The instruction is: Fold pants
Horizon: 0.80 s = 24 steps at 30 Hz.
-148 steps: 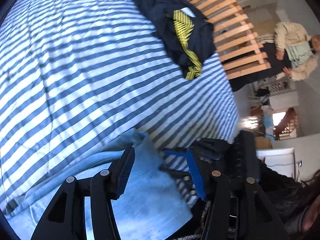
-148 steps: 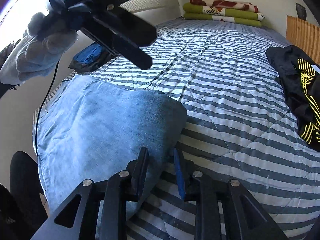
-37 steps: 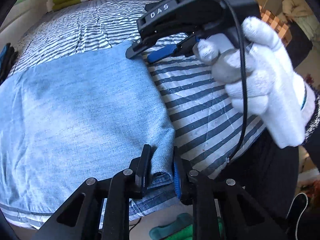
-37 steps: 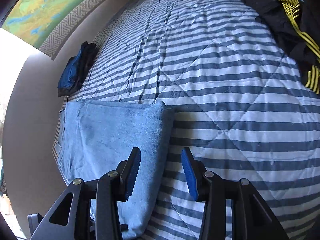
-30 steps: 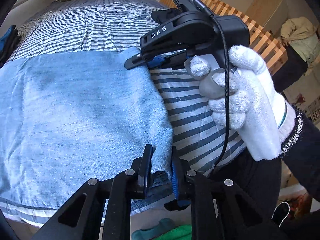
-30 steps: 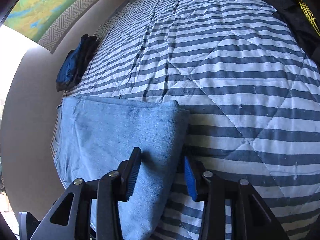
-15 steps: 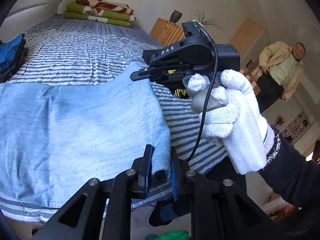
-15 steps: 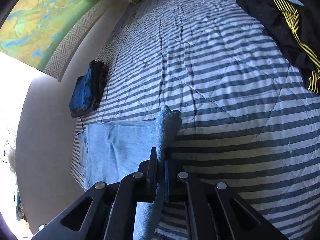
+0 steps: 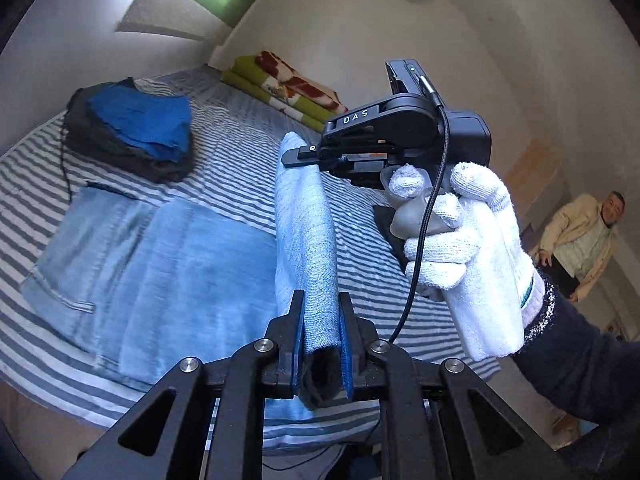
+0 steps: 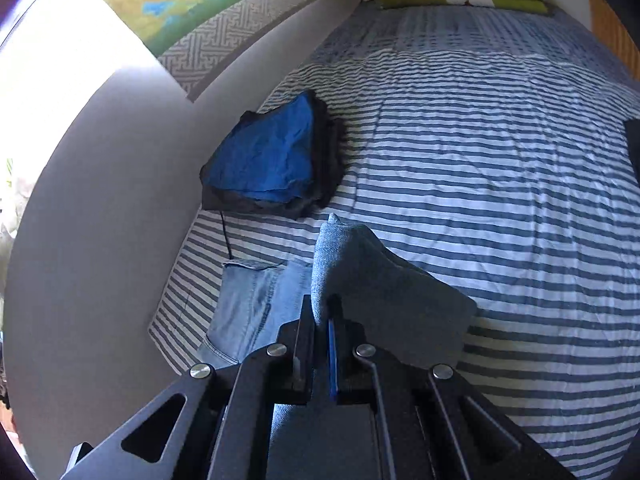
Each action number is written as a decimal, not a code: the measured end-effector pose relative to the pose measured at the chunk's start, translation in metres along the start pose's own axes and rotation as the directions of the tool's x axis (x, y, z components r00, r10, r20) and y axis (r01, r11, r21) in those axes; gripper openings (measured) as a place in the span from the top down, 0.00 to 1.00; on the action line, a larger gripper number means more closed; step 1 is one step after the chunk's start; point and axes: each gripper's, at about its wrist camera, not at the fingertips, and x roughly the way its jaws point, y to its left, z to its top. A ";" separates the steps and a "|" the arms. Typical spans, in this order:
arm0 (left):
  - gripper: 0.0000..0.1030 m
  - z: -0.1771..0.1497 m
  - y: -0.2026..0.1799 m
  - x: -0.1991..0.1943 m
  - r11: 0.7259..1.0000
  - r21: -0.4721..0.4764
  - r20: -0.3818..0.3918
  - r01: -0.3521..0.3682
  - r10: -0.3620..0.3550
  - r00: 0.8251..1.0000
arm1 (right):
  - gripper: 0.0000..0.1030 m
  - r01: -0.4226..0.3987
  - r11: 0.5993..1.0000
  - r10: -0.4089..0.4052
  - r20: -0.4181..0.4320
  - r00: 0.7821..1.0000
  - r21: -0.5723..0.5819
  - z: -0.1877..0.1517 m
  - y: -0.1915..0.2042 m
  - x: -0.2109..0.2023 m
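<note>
Both jaws clamped on one folded end of the light-blue denim pants [image 9: 200,264], left gripper [image 9: 322,344] and right gripper [image 10: 320,344] lifting it clear of the blue-and-white striped bed [image 10: 480,160], presumably to carry it over the waistband half lying flat.

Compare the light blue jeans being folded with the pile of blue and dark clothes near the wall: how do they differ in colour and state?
The jeans are pale, washed denim; the pile is vivid blue over dark fabric. The jeans are mid-fold, one edge lifted off the bed by the left tool and the right tool; the pile sits finished and untouched. Both rest on the striped bedspread.
</note>
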 end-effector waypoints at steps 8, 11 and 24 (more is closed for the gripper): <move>0.86 -0.008 0.140 -0.029 0.975 -0.209 0.013 -0.072 0.077 0.997 | 0.96 0.103 0.984 -0.118 -0.102 0.988 -0.143 0.011 0.095 0.123; 0.86 -0.013 0.179 -0.031 0.958 -0.279 0.022 -0.068 0.077 0.997 | 0.96 0.117 0.976 -0.142 -0.130 0.981 -0.186 0.010 0.118 0.160; 0.85 -0.017 0.232 -0.046 0.914 -0.351 0.019 -0.204 0.225 0.974 | 0.84 0.084 0.942 -0.150 -0.183 0.972 -0.326 0.016 0.173 0.234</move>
